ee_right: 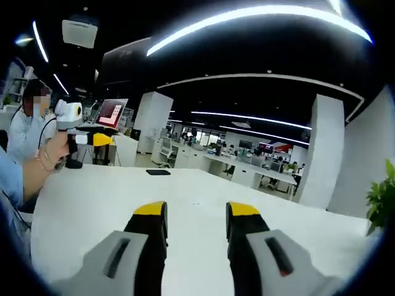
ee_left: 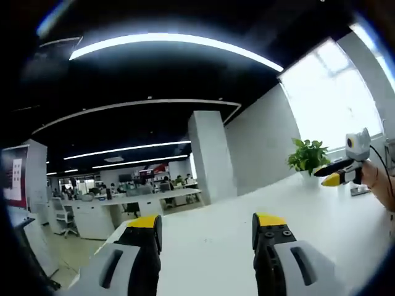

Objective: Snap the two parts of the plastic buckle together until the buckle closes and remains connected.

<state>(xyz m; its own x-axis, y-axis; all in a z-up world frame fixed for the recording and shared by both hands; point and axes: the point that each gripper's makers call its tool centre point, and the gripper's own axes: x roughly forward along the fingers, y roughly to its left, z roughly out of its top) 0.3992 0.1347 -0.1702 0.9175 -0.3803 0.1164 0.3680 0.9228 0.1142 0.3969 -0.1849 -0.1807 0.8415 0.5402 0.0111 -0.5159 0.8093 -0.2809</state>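
My left gripper (ee_left: pixel 207 223) rises from the bottom of the left gripper view, open, its yellow-tipped jaws wide apart and nothing between them, above a white table (ee_left: pixel 210 246). My right gripper (ee_right: pixel 196 211) is open as well and holds nothing over the same white table (ee_right: pixel 92 203). In the left gripper view the right gripper (ee_left: pixel 338 176) comes in from the right, held up by a hand above the table. The left gripper (ee_right: pixel 89 138), also lifted by a hand, comes in from the left of the right gripper view.
A small flat dark object (ee_right: pixel 158 172) lies far back on the table. A potted green plant (ee_left: pixel 307 157) stands at the table's far end by the window. A person (ee_right: pixel 21 129) sits at the left, with a screen (ee_right: pixel 112 113) behind.
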